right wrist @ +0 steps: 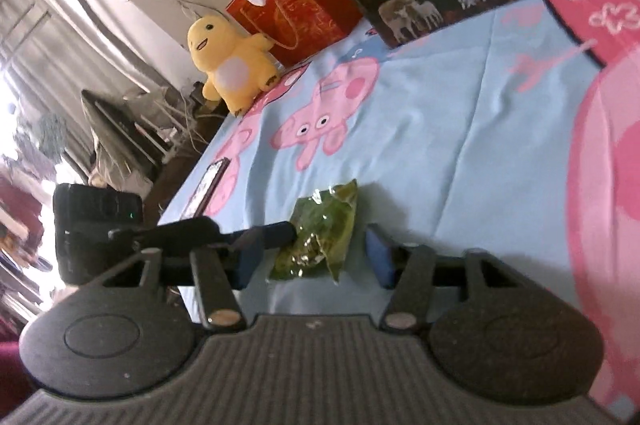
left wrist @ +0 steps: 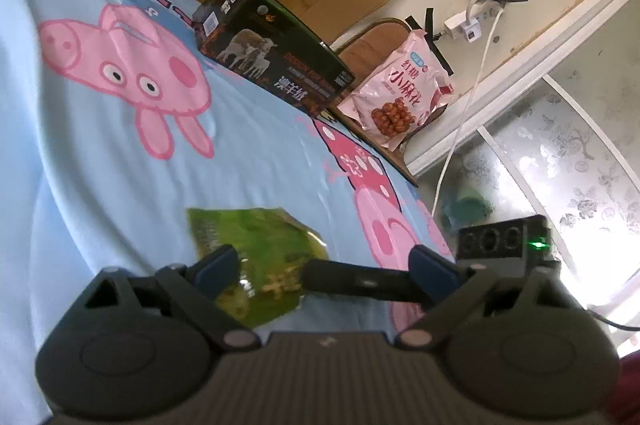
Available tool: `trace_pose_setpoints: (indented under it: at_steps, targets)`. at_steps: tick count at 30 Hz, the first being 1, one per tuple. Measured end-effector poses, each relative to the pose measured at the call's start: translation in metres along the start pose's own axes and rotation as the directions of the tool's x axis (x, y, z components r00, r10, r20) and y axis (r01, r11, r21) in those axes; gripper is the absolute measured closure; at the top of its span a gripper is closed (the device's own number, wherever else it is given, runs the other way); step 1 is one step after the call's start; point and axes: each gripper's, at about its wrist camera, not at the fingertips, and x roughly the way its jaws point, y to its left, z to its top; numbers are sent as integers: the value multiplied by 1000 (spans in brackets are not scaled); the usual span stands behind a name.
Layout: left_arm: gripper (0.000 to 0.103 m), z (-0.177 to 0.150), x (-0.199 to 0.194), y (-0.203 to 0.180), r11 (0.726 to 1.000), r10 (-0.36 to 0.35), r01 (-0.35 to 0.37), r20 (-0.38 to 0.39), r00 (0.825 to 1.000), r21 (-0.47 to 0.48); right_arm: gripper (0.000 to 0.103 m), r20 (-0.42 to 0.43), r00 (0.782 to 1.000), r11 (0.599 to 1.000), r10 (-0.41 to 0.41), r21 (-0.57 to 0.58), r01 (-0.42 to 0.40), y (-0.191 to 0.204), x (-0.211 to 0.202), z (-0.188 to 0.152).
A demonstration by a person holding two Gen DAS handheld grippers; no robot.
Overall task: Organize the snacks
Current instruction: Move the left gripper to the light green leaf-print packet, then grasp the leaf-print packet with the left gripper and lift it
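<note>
Green snack packet (right wrist: 320, 237) on bedsheet (right wrist: 460, 129): light, crinkly, slippery (contents likely fragile); grip sealed edge. Right gripper (right wrist: 312, 251) narrow, straddling packet; left gripper (left wrist: 328, 265) wide, empty.

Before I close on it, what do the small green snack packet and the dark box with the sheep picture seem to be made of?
The small green snack packet looks like thin glossy plastic film, perhaps foil-lined: it is crinkled and glints gold near its lower end. The dark box with the sheep picture looks like printed cardboard with a slightly glossy finish: flat faces, crisp edges, a soft sheen.
</note>
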Motion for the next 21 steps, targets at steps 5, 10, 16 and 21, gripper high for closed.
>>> trace_pose_setpoints:
  at_steps: [5,10,16,21]
  targets:
    - [7,2,-1,1,1000,-6,6,11,1000,-20,83,11,1000,999,16,38,-17,-5,1,-1]
    - [5,6,-2,6,997,-32,34,24,999,-66,84,38,997,989,61,133,-65,-18,-6,0]
    - [3,10,-6,14,989,-69,74,41,997,-130,85,96,989,953,110,274,-132,-41,-19,3]
    - [1,10,-2,9,993,-54,56,29,998,-108,85,121,986,940,115,309,-147,-46,-27,3]
